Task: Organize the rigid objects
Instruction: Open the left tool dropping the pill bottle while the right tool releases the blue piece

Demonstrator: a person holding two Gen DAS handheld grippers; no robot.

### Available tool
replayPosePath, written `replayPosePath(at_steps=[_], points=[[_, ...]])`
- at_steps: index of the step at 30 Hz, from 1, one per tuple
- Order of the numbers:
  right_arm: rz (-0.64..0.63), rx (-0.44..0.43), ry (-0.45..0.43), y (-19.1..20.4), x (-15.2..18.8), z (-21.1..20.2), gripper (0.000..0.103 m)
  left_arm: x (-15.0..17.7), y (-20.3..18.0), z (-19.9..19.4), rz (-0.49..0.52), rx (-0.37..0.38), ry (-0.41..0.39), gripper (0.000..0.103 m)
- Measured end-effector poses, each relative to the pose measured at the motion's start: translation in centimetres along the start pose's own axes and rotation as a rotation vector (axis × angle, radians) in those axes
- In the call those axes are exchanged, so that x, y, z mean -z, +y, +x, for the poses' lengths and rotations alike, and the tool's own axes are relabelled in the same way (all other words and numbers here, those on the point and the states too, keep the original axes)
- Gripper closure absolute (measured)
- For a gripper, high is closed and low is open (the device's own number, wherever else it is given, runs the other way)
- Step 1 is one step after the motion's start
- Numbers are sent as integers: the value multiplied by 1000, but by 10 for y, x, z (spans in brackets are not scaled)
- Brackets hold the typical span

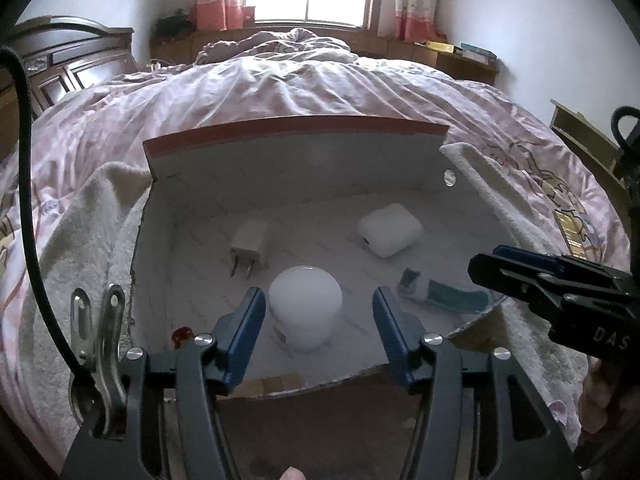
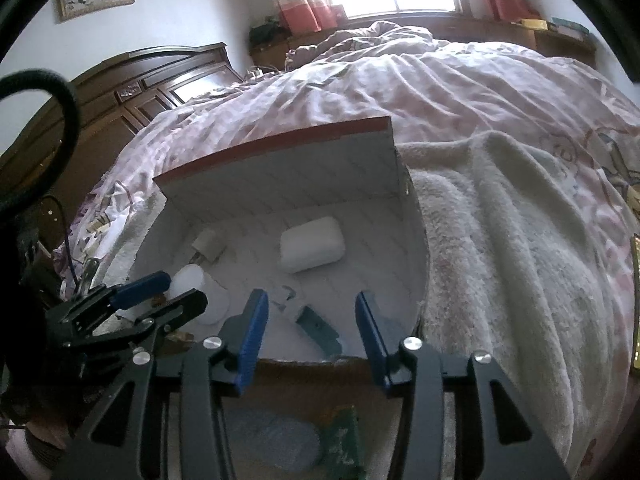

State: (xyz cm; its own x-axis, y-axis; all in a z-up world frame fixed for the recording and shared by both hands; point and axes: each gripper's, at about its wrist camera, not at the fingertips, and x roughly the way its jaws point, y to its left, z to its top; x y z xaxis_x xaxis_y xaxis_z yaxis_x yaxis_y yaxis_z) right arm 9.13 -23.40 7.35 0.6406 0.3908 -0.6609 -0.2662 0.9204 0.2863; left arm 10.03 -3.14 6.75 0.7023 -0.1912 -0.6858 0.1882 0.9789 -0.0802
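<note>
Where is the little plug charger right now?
The plug charger lies inside the box, in its far left corner in the left wrist view, just behind the round white jar.

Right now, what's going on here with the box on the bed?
A person holds two blue-fingered grippers over an open white cardboard box resting on a fluffy towel on the bed. The left gripper stands open around a white round-topped jar without pressing it. The right gripper is open above a small blue-and-white tube. A white plug adapter and a white rounded case already lie in the box.
</note>
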Motion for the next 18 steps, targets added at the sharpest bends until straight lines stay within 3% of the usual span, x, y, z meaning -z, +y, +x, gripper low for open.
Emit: replayPosePath(at_steps=[18], points=[[-46, -31, -21, 20, 17, -33, 52, 13, -8, -39, -2, 6, -6, 46]])
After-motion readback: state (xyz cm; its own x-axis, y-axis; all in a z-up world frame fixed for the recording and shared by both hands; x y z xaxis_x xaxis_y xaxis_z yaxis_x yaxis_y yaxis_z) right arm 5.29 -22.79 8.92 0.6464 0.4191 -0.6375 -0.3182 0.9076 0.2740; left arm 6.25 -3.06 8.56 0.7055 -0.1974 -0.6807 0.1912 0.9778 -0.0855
